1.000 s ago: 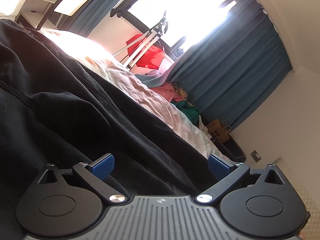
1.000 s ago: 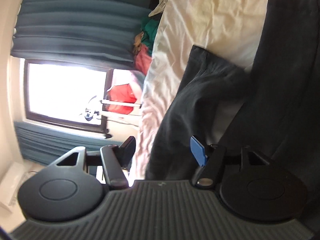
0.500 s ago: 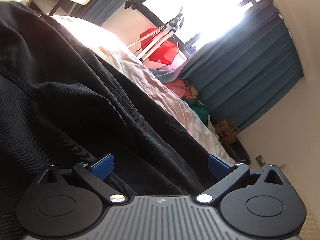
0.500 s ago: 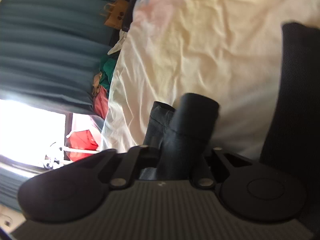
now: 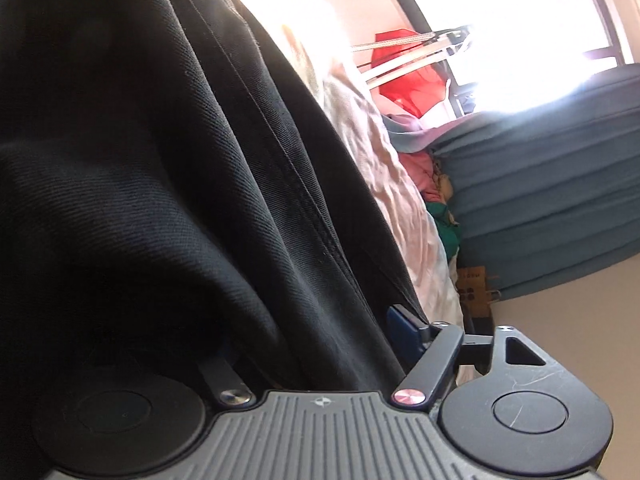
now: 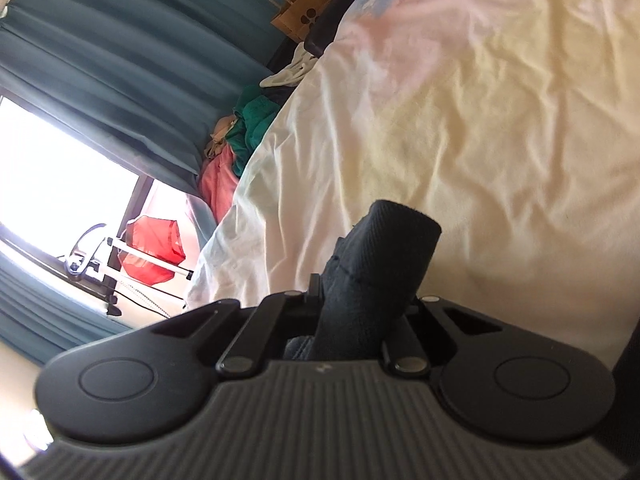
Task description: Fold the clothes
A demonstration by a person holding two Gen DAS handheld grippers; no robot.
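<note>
Black trousers (image 5: 160, 168) fill the left wrist view, bunched over the cream bed sheet (image 5: 384, 184). My left gripper (image 5: 320, 332) is shut on a thick fold of them; only its right blue fingertip (image 5: 400, 320) shows, the left one is buried in cloth. In the right wrist view my right gripper (image 6: 360, 300) is shut on a rolled end of the black trousers (image 6: 384, 256), held above the sheet (image 6: 480, 120). Its pads are hidden by the cloth.
Blue curtains (image 6: 120, 60) and a bright window (image 5: 500, 0) lie beyond the bed. A pile of pink and green clothes (image 6: 240, 148), a red item on a drying rack (image 6: 152, 248) and a brown paper bag (image 6: 300, 12) sit beside the bed.
My left gripper has closed on the trousers and lifted them, so cloth now covers most of its view. My right gripper, which closed half a second ago, has raised its end slightly.
</note>
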